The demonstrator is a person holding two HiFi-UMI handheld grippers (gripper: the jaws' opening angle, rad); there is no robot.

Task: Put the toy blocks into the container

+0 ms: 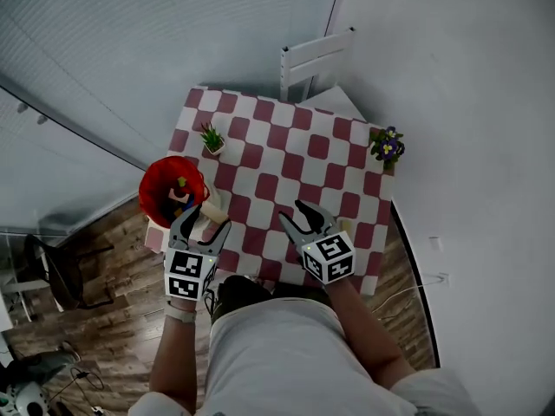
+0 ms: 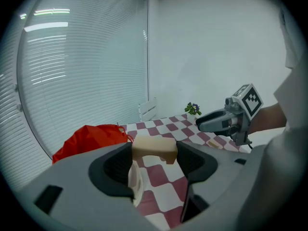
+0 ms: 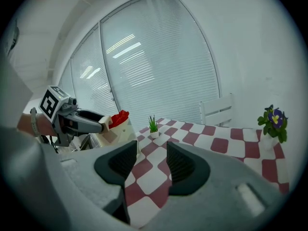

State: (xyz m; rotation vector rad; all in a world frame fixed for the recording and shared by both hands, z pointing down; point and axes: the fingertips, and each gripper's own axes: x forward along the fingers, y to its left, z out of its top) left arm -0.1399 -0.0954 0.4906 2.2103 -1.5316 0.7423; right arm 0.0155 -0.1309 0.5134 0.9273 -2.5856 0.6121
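Left gripper (image 2: 154,152) is clamped on a beige arch block (image 2: 150,146), just beside the red container (image 1: 163,183). The container's contents are indistinct. Right gripper (image 3: 150,163) has its jaws apart and empty above the checked table (image 1: 295,146).

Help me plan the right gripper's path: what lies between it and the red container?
First checked tablecloth, then the left gripper shut on a beige block beside the red container; the head view shows it.
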